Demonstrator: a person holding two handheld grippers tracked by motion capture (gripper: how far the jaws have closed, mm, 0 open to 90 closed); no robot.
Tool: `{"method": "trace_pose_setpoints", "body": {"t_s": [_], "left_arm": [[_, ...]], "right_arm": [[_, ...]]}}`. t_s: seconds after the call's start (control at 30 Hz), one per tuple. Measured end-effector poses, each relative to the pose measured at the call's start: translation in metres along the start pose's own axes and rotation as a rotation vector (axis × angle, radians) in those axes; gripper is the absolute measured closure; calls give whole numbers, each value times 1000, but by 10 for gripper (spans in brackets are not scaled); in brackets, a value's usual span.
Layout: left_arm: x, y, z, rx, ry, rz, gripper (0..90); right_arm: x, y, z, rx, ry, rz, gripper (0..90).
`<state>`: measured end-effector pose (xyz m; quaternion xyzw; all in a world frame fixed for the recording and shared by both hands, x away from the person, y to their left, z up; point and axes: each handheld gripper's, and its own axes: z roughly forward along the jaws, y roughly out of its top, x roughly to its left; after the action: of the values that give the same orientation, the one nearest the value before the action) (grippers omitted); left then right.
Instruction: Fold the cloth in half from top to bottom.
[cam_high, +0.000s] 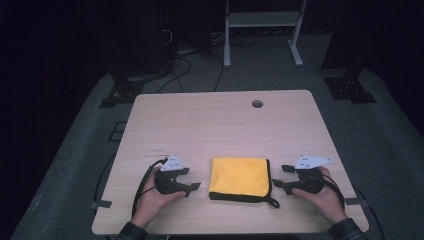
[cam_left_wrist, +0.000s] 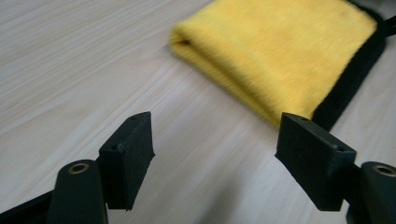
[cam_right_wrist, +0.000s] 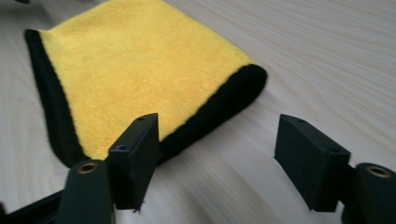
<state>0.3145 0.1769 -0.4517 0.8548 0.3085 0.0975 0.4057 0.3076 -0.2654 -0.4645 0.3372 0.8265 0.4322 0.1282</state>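
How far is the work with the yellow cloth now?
The yellow cloth already lies folded flat on the table. Nothing is in hand: the left gripper and right gripper sit beside it, jaws open and empty. Whether another fold is left, I cannot tell.

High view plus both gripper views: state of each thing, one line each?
yellow cloth: folded flat on the table, black edging showing, nothing gripping it.
left gripper: jaws open, nothing between them, beside the cloth's left edge, apart from it.
right gripper: jaws open, nothing between them, beside the cloth's right edge, not touching.
table: bare light wood, round hole near the far edge.
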Motion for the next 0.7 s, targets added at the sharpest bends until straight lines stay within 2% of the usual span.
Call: {"method": "trace_pose_setpoints", "body": {"t_s": [0.07, 0.27, 0.37, 0.5, 0.63, 0.7], "left_arm": [[5, -6, -7, 10, 32, -7, 251], [19, -25, -19, 37, 69, -50, 217], [27, -36, -22, 65, 113, -52, 197], [33, -47, -25, 87, 138, -67, 170], [37, -53, -29, 76, 162, -53, 136], [38, -57, -30, 73, 178, -28, 119]], "right_arm": [[-2, -2, -2, 2, -19, 0, 262], [-12, -13, -11, 32, -73, 17, 214], [-17, -20, -15, 53, -105, 22, 198], [-23, -28, -17, 83, -130, 36, 168], [-28, -34, -19, 108, -162, 40, 167], [-30, -37, -19, 116, -175, 49, 148]]}}
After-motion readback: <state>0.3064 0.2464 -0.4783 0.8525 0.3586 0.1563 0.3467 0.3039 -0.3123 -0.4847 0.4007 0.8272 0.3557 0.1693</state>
